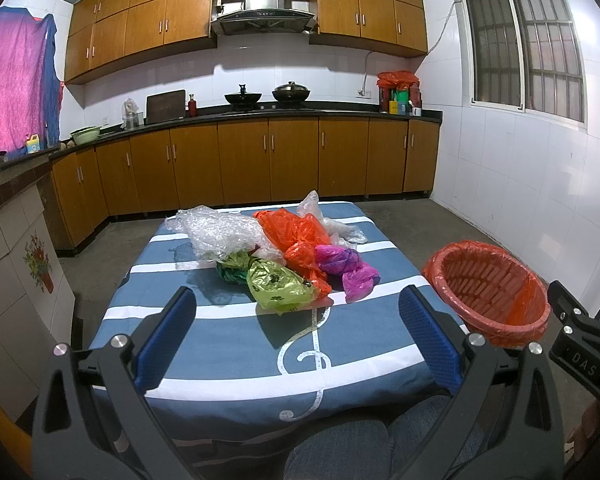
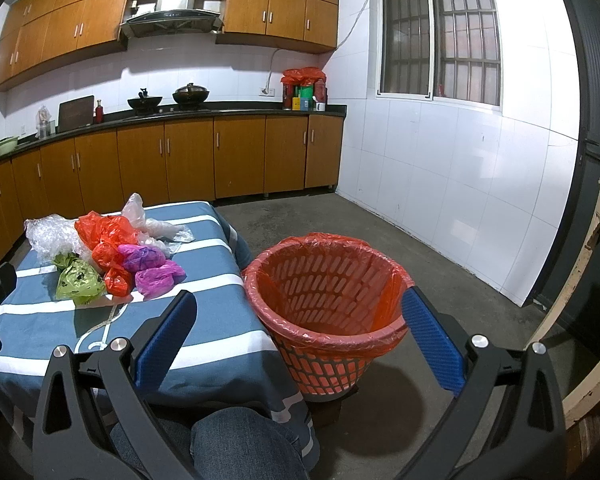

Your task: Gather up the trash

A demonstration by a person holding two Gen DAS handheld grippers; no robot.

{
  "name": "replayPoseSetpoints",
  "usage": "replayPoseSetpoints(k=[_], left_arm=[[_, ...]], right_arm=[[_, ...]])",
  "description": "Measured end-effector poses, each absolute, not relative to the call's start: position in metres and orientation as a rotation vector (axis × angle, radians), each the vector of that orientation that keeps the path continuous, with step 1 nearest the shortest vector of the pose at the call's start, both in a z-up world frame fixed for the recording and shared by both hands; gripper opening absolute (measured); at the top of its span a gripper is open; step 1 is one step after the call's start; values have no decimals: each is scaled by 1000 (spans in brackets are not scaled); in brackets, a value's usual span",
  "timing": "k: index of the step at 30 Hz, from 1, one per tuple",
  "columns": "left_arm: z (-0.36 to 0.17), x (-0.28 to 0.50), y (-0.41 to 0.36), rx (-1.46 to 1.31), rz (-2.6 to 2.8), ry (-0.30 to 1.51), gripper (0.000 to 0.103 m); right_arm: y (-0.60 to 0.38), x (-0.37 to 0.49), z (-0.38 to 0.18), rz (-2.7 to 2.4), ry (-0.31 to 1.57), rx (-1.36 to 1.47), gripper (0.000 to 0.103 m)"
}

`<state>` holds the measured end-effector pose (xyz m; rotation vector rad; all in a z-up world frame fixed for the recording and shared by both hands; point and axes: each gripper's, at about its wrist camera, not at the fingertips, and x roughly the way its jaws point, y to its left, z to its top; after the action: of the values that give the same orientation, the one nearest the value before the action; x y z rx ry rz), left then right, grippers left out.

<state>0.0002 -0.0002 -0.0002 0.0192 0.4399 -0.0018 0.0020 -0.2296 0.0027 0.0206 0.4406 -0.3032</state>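
Both my claws spread full wide, nothing between the pads: left claw [image 1: 298, 320] hangs over the near part of the table [image 1: 228, 364], right claw [image 2: 300, 324] points at the bin [image 2: 328, 344]. Bin stands just beside the table's right edge, lined with an orange bag, and as far as I can see into it nothing is inside. All the trash lies in one heap mid-table, toward the far end: bubble wrap [image 1: 220, 232] at the heap's left, green bag [image 1: 278, 286] nearest me, orange bag [image 1: 300, 240] in the middle, purple bag [image 1: 350, 270] on the side toward the bin, clear bag [image 1: 328, 220] at the back. Pieces touch and overlap. My judgement: task not started, no piece collected, whole heap left to move. Green and purple bags look easiest to reach first. My knees show below the table edge.
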Motion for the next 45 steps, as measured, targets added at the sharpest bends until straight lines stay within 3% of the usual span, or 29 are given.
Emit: replayPoseSetpoints(k=[45], left_arm=[[0, 0, 0, 21, -1, 441, 99]], right_arm=[[-233, 1, 2, -303, 440, 26, 101]])
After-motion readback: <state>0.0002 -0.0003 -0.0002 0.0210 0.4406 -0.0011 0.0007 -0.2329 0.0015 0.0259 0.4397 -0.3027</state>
